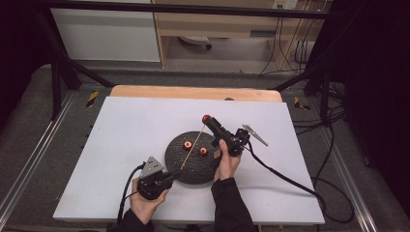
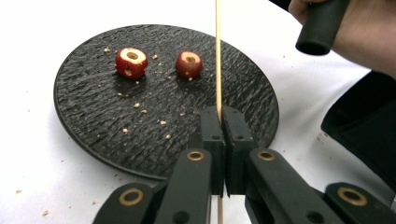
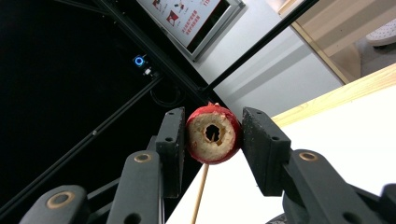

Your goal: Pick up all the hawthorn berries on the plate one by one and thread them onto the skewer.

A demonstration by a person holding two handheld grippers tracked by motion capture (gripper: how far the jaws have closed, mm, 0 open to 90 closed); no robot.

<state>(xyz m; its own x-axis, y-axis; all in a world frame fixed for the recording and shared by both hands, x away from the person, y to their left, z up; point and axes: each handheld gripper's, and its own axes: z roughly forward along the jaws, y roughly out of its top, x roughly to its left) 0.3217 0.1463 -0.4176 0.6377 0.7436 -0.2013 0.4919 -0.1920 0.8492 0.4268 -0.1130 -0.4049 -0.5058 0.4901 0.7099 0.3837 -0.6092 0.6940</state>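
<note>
the left gripper (image 2: 219, 116) has its jaws pressed together on a thin skewer (image 2: 217, 56), gripping it near its lower end; the stick runs up and away over the plate (image 2: 93, 126) toward the far right; the right gripper (image 3: 212, 135) is clamped on a red cored fruit (image 3: 213, 134), one jaw on each side, and the skewer tip shows inside the fruit's bored hole, so the fruit sits at the stick's far end, raised above the table (image 1: 121, 145); in the high view the left gripper (image 1: 167, 180) is at the plate's near edge and the right gripper (image 1: 211, 123) is past its far right edge; two more fruits (image 2: 131, 62) lie on the plate's far part, near each other but apart, among crumbs; likely trouble: pushing off-axis could jam the tip into the core wall, bend or snap the stick; too hard a squeeze could split the soft fruit; a loose hold on the skewer would let it slide back through the left jaws.
</note>
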